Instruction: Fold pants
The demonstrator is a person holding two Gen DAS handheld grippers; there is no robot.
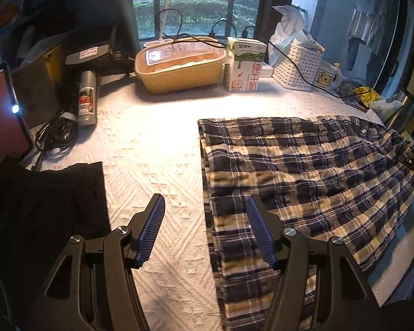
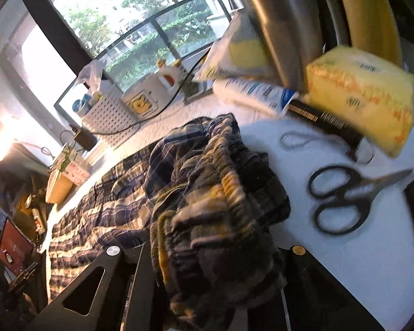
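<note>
Navy, white and yellow plaid pants (image 1: 303, 171) lie spread on the white textured tabletop (image 1: 157, 149), legs toward the left. My left gripper (image 1: 205, 215) is open and empty, hovering over the pants' left hem, its right finger above the cloth. In the right wrist view my right gripper (image 2: 215, 251) is shut on the bunched elastic waistband of the pants (image 2: 215, 193), lifted off the table; its fingertips are hidden by the cloth.
A black garment (image 1: 55, 207) lies at the left. A yellow lidded pot (image 1: 179, 63), milk carton (image 1: 245, 66), white basket (image 1: 298, 63), mug (image 1: 327, 75) and cables stand at the back. Scissors (image 2: 345, 195), a yellow tissue pack (image 2: 364, 96) and a steel flask (image 2: 284, 24) sit at the right.
</note>
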